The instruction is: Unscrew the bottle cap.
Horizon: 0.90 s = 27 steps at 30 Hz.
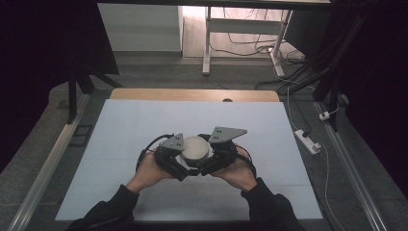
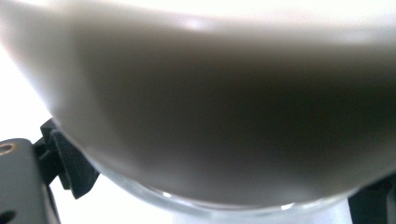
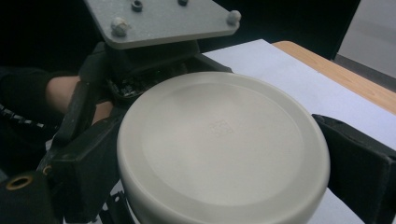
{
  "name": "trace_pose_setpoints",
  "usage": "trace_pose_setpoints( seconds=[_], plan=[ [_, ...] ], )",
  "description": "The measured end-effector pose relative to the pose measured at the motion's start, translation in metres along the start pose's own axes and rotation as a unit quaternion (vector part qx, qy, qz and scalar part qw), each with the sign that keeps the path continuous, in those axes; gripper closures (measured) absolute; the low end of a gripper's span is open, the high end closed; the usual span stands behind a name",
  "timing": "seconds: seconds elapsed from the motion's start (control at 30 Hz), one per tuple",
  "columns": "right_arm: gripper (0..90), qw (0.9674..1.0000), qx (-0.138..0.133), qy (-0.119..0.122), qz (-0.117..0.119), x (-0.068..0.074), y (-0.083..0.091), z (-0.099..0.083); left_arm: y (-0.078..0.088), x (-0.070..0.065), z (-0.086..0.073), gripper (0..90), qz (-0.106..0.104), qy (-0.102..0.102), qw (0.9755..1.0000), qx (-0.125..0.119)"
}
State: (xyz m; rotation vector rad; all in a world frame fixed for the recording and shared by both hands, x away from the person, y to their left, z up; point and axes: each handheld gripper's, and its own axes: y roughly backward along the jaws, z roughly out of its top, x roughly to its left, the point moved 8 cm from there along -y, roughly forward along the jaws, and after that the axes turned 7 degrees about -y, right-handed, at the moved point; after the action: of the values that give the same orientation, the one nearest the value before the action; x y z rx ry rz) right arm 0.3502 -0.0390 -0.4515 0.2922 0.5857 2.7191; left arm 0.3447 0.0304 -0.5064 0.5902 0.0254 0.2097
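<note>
A round beige container (image 1: 195, 149) with a flat top sits at the middle of the white table sheet (image 1: 144, 125), held between both grippers. My left gripper (image 1: 179, 161) comes at it from the left and my right gripper (image 1: 211, 158) from the right. In the right gripper view the beige top (image 3: 219, 140) lies between the two black jaws of my right gripper (image 3: 219, 158), which press on its sides. In the left gripper view the container's curved wall (image 2: 224, 107) is very close, with a clear glassy edge (image 2: 187, 205) under it, and my left gripper (image 2: 219, 191) has a jaw at each side.
The white sheet covers a wooden table whose far edge (image 1: 192, 94) shows. Dark curtains flank the scene. Beyond the table stand a white desk frame (image 1: 208, 43) and floor cables, with a power strip (image 1: 308, 141) to the right.
</note>
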Motion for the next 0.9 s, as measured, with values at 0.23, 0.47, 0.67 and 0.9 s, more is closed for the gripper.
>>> trace_pose_setpoints(
  seconds=[0.23,0.47,0.67,0.9],
  plan=[
    [7.6,0.9999,-0.009,0.01,0.006,0.001,0.005,0.004,-0.001,0.001,-0.003,7.4,0.002,-0.002,1.0,0.004],
    [7.6,0.9999,-0.015,0.008,0.002,-0.001,0.01,0.006,0.001,0.005,-0.005,7.4,0.01,0.0,0.9999,0.005],
    [7.6,0.9998,-0.016,0.011,0.001,0.0,0.013,0.007,0.001,0.008,-0.008,7.4,0.017,0.005,0.9998,0.007],
    [7.6,0.9998,-0.016,0.011,0.001,0.003,0.016,0.006,0.003,0.017,-0.012,7.4,0.031,0.016,0.9994,0.007]
  ],
)
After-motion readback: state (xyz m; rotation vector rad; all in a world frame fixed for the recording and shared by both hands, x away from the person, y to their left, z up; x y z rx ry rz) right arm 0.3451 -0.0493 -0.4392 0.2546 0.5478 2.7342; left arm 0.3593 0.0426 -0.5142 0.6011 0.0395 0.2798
